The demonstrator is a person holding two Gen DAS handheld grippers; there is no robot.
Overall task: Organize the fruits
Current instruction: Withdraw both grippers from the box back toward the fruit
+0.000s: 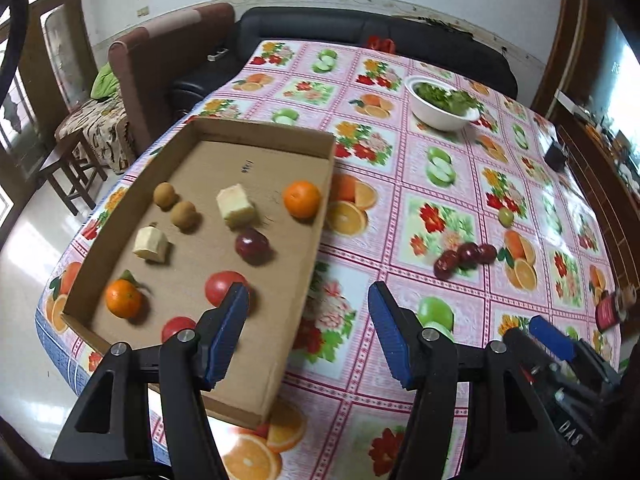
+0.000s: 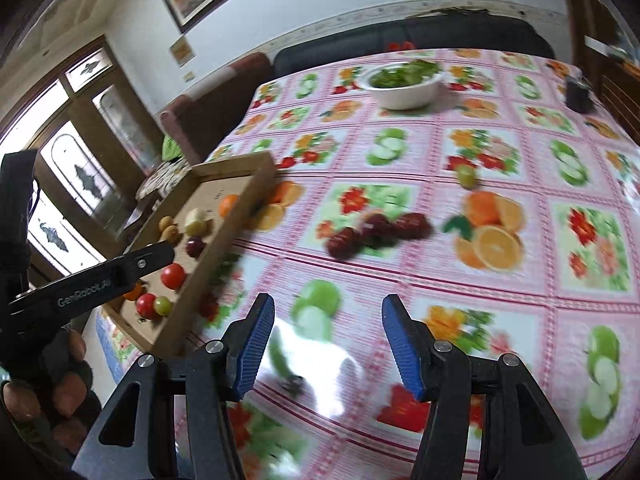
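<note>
Lying in a shallow cardboard tray (image 1: 256, 408) at the left edge of the desk (image 1: 400, 420) are two oranges (image 1: 302, 199), red tomatoes (image 1: 224, 287), a dark plum (image 1: 252, 245), two brown kiwis (image 1: 184, 215) and two pale cut pieces (image 1: 236, 205). Three dark red fruits (image 1: 464, 258) and one small green fruit (image 1: 506, 216) lie apart on the flowered tablecloth, near the middle. A white bowl (image 1: 440, 114) with greens stands far back, before a dark sofa (image 1: 320, 24). The left gripper (image 1: 308, 332) is spread wide and holds nothing, over the tray's right wall. The right gripper (image 2: 328, 344) is spread too, empty. Only the right view shows a green fruit (image 2: 163, 305) in the tray.
</note>
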